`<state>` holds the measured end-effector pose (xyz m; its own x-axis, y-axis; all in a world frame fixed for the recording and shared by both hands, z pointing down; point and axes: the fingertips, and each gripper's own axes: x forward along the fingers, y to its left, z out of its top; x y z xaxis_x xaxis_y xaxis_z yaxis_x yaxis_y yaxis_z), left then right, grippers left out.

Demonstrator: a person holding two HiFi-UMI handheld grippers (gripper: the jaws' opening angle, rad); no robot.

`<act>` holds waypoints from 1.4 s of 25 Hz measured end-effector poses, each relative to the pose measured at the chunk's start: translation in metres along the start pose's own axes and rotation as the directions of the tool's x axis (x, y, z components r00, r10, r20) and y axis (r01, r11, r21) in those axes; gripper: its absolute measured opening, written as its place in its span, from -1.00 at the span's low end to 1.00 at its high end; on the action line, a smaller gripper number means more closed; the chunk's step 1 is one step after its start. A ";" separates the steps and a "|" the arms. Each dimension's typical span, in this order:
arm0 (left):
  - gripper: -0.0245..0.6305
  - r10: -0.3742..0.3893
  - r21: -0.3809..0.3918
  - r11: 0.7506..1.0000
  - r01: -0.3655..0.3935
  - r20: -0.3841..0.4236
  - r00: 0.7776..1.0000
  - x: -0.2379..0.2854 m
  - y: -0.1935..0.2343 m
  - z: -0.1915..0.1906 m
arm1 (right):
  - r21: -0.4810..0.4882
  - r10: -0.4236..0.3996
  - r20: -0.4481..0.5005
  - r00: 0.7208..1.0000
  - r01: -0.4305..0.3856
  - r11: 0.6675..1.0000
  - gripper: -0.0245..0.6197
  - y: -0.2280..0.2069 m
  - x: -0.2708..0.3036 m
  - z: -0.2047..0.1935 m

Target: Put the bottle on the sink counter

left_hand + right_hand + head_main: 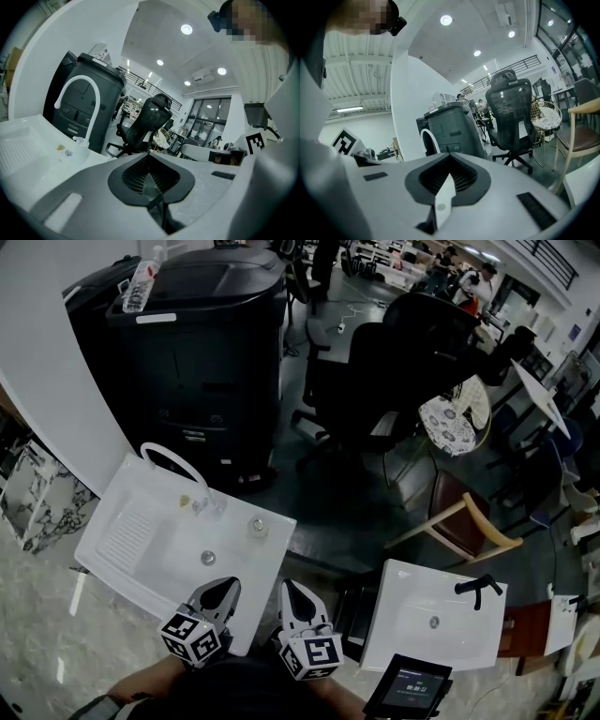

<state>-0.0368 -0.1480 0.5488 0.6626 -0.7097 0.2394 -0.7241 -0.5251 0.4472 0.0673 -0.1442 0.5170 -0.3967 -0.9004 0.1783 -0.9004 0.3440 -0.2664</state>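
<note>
Left claw [219, 589] and right claw [292, 593] shut, empty, bottom centre. Bottle [141, 282] lay on bin [216, 334] lid, upper left, well beyond sink table [117, 554]; long axis ran up frame; left claw nearer.

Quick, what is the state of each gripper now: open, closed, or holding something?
Left gripper: closed, holding nothing.
Right gripper: closed, holding nothing.
</note>
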 end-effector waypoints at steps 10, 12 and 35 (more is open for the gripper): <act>-0.92 -0.004 0.008 1.000 0.004 -0.006 1.000 -0.001 0.003 -0.002 | -0.006 0.013 0.011 1.000 -0.013 1.000 -0.94 0.006 0.002 -0.003; -0.92 -0.005 0.009 1.000 0.005 -0.008 1.000 -0.001 0.003 -0.002 | -0.009 0.017 0.016 1.000 -0.016 1.000 -0.94 0.008 0.002 -0.002; -0.92 -0.009 0.008 1.000 0.009 -0.026 1.000 0.000 0.000 -0.006 | -0.029 0.029 0.023 0.999 -0.028 0.999 -0.94 0.011 -0.003 0.001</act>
<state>-0.0350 -0.1451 0.5541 0.6739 -0.6925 0.2575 -0.7194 -0.5356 0.4424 0.0590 -0.1382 0.5122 -0.4181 -0.8961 0.1490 -0.8938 0.3765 -0.2436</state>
